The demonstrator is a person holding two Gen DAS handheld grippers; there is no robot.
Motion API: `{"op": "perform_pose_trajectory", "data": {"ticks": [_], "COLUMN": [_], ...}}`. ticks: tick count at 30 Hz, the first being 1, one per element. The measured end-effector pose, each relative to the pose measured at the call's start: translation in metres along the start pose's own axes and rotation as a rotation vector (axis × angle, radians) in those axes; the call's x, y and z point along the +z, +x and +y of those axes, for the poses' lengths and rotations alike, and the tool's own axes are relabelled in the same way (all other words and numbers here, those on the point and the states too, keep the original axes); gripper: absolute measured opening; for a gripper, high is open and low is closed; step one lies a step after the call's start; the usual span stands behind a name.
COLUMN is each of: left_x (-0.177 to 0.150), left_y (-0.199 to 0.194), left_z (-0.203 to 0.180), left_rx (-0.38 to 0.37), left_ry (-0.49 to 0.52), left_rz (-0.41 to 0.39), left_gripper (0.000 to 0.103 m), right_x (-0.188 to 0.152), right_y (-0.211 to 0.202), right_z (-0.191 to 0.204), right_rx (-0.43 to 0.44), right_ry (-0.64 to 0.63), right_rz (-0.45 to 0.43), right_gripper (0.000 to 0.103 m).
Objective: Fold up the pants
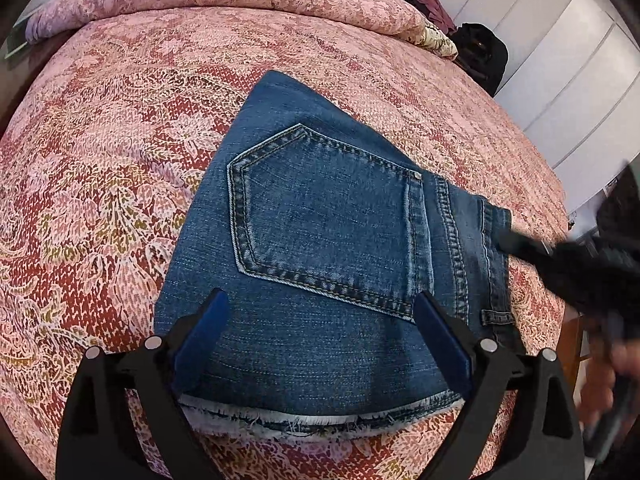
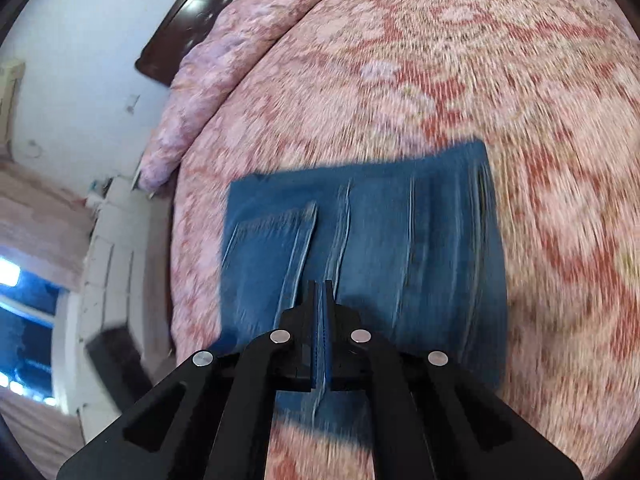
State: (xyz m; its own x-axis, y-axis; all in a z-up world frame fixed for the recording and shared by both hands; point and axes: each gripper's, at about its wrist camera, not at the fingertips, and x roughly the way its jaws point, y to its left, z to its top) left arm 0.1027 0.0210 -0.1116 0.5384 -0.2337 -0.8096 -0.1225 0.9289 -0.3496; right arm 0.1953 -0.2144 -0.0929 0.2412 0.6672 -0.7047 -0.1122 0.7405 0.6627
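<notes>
Jeans (image 1: 320,240) lie folded into a compact blue denim block on the pink patterned bedspread (image 1: 120,160), back pocket (image 1: 324,216) up, frayed hem at the near edge. Left gripper (image 1: 320,312) fingers spread wide, released, over the denim. Right gripper (image 2: 322,292) fingers clenched together, nothing between.

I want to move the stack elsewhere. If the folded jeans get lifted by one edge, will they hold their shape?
Probably not: the folded jeans are soft layered denim and would likely sag and unfold. They look fairly heavy for their size. The frayed hem may catch.
</notes>
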Motion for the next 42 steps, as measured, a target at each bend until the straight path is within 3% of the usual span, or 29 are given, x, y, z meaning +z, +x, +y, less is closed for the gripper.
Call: {"op": "perform_pose_trajectory", "data": {"ticks": [4, 9, 12, 20, 21, 26, 28, 34, 39, 42], "left_x": [-0.001, -0.004, -0.004, -0.007, -0.009, -0.037, -0.048, -0.067, -0.073, -0.067], "left_y": [-0.002, -0.005, -0.005, -0.008, -0.011, -0.033, -0.039, -0.02, 0.005, 0.008], "left_z": [0.0, -0.002, -0.002, -0.005, -0.007, -0.039, -0.061, -0.118, -0.131, -0.127], "left_rx": [0.0, 0.003, 0.004, 0.018, 0.022, 0.08, 0.079, 0.044, 0.032, 0.002], "left_ry": [0.0, 0.007, 0.011, 0.042, 0.055, 0.335, 0.469, 0.748, 0.794, 0.754], "left_rz": [-0.002, -0.003, -0.003, 0.003, 0.003, -0.035, -0.061, -0.015, 0.081, 0.107], "left_gripper": [0.094, 0.094, 0.094, 0.094, 0.094, 0.094, 0.095, 0.095, 0.096, 0.096], "right_x": [-0.027, -0.05, -0.053, -0.056, -0.058, -0.071, -0.074, -0.07, -0.041, -0.013], "right_y": [-0.003, 0.004, 0.011, -0.002, -0.006, -0.022, -0.025, -0.047, -0.049, -0.039], "right_z": [-0.002, -0.015, -0.021, -0.007, -0.01, -0.038, -0.044, -0.044, -0.044, -0.035], "right_rx": [0.017, -0.021, -0.007, -0.131, -0.113, -0.057, -0.067, -0.024, 0.065, 0.013], "right_ry": [0.005, 0.011, 0.004, -0.06, -0.046, 0.077, 0.102, 0.124, 0.147, 0.095], "right_rz": [0.043, 0.086, 0.072, 0.069, 0.066, 0.042, 0.029, -0.09, -0.132, -0.145], "right_gripper": [0.0, 0.0, 0.0, 0.001, 0.001, 0.002, 0.023, 0.025, 0.025, 0.025]}}
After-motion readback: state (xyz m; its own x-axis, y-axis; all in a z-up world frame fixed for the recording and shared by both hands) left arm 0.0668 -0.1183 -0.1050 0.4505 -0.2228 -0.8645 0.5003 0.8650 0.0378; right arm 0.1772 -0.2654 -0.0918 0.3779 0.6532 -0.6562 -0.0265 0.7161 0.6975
